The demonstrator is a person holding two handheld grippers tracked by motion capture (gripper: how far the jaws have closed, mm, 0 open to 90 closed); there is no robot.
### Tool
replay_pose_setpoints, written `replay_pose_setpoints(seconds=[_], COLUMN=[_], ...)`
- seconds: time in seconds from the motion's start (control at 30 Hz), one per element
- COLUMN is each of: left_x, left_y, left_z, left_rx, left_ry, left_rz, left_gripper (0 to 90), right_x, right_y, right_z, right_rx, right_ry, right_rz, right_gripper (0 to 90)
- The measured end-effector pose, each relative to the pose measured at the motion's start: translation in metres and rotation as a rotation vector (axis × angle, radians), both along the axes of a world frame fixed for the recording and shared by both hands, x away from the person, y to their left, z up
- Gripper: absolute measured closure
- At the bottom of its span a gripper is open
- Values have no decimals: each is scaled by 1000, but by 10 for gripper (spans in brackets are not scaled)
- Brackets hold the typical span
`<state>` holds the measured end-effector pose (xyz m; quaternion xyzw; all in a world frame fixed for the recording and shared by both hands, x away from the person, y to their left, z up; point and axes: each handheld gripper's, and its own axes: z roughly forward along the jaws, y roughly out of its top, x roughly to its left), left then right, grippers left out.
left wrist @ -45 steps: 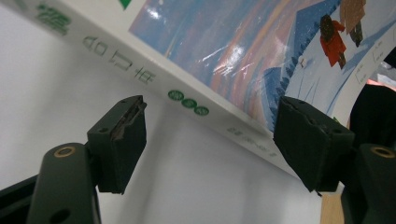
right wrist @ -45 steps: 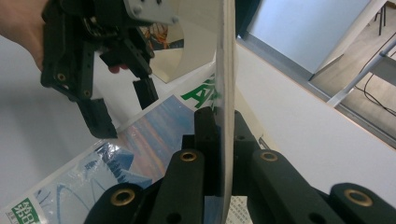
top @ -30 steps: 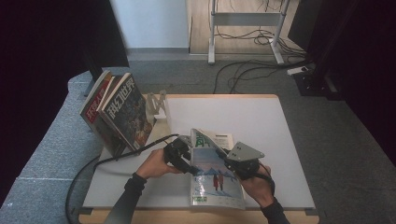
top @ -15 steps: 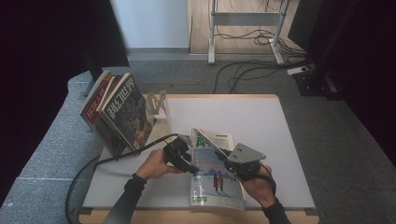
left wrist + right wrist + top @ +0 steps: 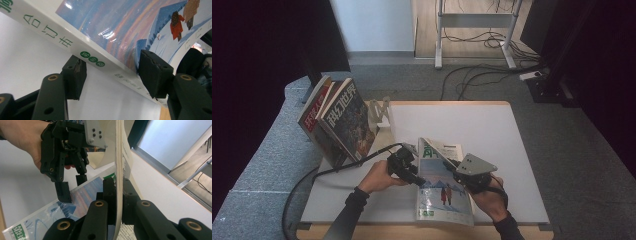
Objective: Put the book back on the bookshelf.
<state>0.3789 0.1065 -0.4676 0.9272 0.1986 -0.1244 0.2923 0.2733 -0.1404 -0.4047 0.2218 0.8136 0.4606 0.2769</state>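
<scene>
A magazine (image 5: pixel 442 192) with a blue snow-scene cover lies at the table's front middle. My left gripper (image 5: pixel 414 177) sits at its spine. In the left gripper view the jaws straddle the spine (image 5: pixel 95 60), one pad under it and one on the cover (image 5: pixel 120 25). These jaws have just been closing and now press on the magazine. My right gripper (image 5: pixel 459 177) is shut on the magazine's right edge (image 5: pixel 118 157), which stands curled upward between its pads (image 5: pixel 119 185). The right gripper view also has the left gripper (image 5: pixel 72 186) over the cover (image 5: pixel 75 202).
Several magazines (image 5: pixel 339 120) lean in a stand at the table's left, with a wire rack (image 5: pixel 379 107) behind them. The white table top (image 5: pixel 482 125) stretches to the back and right. A black cable (image 5: pixel 337 170) trails off the left edge.
</scene>
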Motion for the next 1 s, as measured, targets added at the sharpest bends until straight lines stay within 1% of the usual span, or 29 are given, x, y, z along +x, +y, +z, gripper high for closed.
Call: replay_pose_setpoints(seconds=[0.13, 0.23, 0.4, 0.6, 0.67, 0.77, 0.83, 0.97, 1.0], left_x=[2, 3, 6, 7, 8, 11, 12, 12, 12], left_y=[2, 2, 3, 3, 4, 7, 9, 14, 16], left_z=[-3, -3, 0, 3, 5, 10, 14, 23, 26], left_rx=[-12, -8, -10, -4, -10, -29, -37, -58, -66], left_ry=[5, 11, 33, 41, 49, 50, 47, 5, -11], left_rz=[-6, -4, -12, -12, -2, 27, 37, 54, 57], left_gripper=[386, 390, 430, 448, 465, 501, 520, 543, 552], right_x=[4, 5, 4, 5, 5, 5, 5, 4, 4], right_y=[1, 1, 0, -2, -3, -3, -4, -3, -3], right_z=[-2, -2, 1, 3, 4, 8, 11, 17, 19], right_rx=[8, 8, 10, 16, 21, 24, 29, 39, 44], right_ry=[5, 5, -10, -25, -32, -47, -60, -85, -89], right_rz=[5, 10, 33, 56, 63, 65, 68, 79, 80], right_gripper=[840, 840, 844, 846, 846, 846, 846, 843, 840])
